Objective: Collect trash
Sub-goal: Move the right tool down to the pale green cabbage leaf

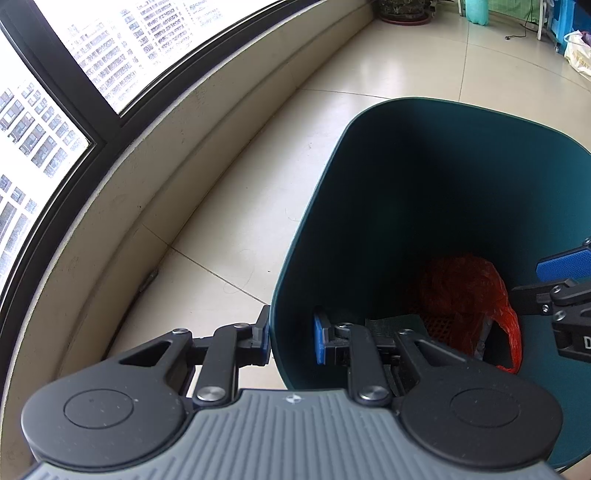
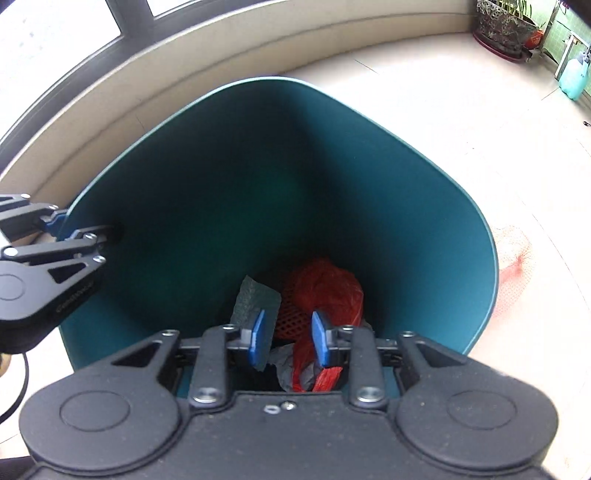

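A dark teal trash bin [image 1: 424,177] stands on the tiled floor; it also fills the right wrist view [image 2: 280,177]. Inside lie a red plastic bag [image 2: 325,284], red mesh netting [image 2: 291,319], a green-grey scrap [image 2: 255,299] and grey paper. My left gripper [image 1: 291,338] straddles the bin's left wall, one finger outside and one inside, with a gap at the inner pad. It shows in the right wrist view [image 2: 70,230]. My right gripper [image 2: 288,338] is open and empty over the bin's mouth, above the trash.
A red mesh net [image 2: 517,266] lies on the floor right of the bin. A low beige wall with windows [image 1: 110,192] curves along the left. A potted plant [image 2: 502,29], a turquoise bottle [image 2: 572,79] and a white bag [image 1: 578,53] stand far back.
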`<action>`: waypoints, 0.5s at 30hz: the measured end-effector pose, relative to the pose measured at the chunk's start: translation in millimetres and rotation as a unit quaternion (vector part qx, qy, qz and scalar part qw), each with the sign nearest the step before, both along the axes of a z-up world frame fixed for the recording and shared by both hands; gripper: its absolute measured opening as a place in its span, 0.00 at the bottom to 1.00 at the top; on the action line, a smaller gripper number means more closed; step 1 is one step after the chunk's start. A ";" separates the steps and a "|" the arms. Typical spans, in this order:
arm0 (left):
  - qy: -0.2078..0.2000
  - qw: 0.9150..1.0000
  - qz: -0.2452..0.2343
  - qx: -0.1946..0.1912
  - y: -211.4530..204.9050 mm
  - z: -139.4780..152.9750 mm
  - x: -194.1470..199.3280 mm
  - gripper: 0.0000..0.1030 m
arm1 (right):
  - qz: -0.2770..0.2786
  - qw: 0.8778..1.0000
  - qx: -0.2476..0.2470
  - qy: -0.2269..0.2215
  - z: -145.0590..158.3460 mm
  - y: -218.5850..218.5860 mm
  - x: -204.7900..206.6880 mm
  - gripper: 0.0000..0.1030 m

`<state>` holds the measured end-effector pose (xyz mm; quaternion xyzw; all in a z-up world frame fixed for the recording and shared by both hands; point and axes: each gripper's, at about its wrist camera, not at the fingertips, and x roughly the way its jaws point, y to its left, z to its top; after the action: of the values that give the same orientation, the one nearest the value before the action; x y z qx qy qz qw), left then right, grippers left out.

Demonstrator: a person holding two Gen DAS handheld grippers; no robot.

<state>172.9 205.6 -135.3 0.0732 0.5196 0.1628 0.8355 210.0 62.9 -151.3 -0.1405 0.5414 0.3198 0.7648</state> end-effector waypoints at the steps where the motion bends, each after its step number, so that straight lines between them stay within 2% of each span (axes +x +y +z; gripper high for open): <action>1: 0.000 1.000 0.000 0.000 0.4 0.0 -0.1 0.20 | 0.001 1.000 0.012 -0.001 7.7 -6.8 -1.8 0.28; 3: 0.000 1.000 0.000 0.000 0.5 -0.1 -0.2 0.20 | 0.007 0.999 0.034 -0.005 23.5 -24.0 -8.3 0.29; 5: 0.000 1.000 0.000 0.002 0.3 -0.3 -0.3 0.20 | 0.008 0.998 0.054 -0.014 38.7 -34.8 -14.7 0.39; 7: 0.000 1.000 0.000 0.004 -0.4 -0.5 -0.1 0.20 | 0.004 0.997 0.075 -0.024 52.1 -54.8 -21.2 0.44; 12: 0.002 1.000 0.002 0.005 -1.3 -0.1 0.7 0.20 | -0.030 0.994 0.101 -0.026 71.3 -108.2 -25.0 0.45; 15: 0.003 1.000 0.003 0.009 -2.5 -0.3 1.8 0.20 | -0.051 0.995 0.085 -0.033 70.0 -146.3 -23.5 0.48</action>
<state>174.7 203.1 -135.6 0.0797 0.5209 0.1696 0.8328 186.5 -83.4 -81.2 -0.0572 0.4934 0.3203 0.8067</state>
